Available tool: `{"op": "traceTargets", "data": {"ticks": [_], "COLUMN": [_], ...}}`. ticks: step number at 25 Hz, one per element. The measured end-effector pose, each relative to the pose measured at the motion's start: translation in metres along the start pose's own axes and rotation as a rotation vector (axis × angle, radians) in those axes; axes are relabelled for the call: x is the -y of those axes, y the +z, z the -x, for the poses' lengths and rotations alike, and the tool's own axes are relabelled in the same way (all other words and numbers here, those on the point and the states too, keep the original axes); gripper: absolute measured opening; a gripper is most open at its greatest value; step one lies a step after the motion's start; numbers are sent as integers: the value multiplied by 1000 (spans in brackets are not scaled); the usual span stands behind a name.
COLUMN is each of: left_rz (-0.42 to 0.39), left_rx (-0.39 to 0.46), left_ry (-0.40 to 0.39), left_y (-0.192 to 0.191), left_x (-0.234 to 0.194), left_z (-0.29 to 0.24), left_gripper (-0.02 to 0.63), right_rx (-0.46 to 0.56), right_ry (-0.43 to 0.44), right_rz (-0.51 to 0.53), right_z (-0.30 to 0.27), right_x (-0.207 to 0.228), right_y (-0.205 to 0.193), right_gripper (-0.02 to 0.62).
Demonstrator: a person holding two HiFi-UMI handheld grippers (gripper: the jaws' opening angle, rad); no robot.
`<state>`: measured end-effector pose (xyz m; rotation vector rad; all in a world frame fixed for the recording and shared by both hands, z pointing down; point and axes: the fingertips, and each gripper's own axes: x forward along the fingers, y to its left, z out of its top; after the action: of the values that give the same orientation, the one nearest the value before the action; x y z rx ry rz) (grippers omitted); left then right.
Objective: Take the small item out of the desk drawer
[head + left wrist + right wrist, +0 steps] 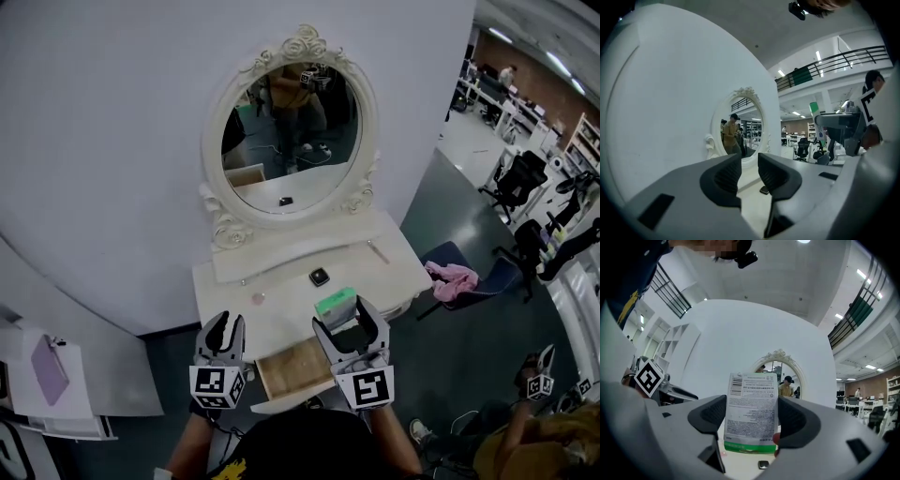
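Above the open drawer [292,366], the right tool [345,317] clamps the small packet [751,413]; the left tool [228,323] stands slightly apart, empty. Best to squeeze steadily and carry the packet clear to the counter [281,309].

The dressing table [281,314] is being looked at by the head camera from high above, steeply downward. From close behind the jaws of the left gripper [225,321] and the right gripper [349,317], the scene is being viewed nearly level — the oval mirror [289,141] is being shared by all three views.
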<state>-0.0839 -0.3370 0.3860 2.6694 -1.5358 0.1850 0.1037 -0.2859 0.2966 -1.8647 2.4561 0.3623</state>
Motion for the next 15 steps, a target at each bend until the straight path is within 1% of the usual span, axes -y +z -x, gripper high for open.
{"op": "traceTargets", "data": {"ticks": [2,3,4,7,11,14,15], "left_rz": [-34,-50,-63,-73,-95,-93,-83], "left_rx": [3,6,9,12,18,34,36], "left_ry": [-5,-4,-4,-3,20,36,45], "left_y": [2,3,4,4,1,4,4], "left_x": [8,10,12,16,18,16,14], "left_z": [1,1,2,7,13,17,19], "left_gripper": [90,41,28,14,14,14,14], "right_rx": [3,3,-2,-40,-25,-66,-61], "right_ry": [1,3,8,43,102,180,207], "right_rz": [-14,-18,-20,-18,-43,-28,-26], "right_z": [1,1,0,0,-8,-16,-21], "right_x": [1,1,0,-6,-23,-40,-47], "right_y": [0,0,-1,-10,-9,-18,-16], "right_gripper": [356,356,356,356,356,356,356]}}
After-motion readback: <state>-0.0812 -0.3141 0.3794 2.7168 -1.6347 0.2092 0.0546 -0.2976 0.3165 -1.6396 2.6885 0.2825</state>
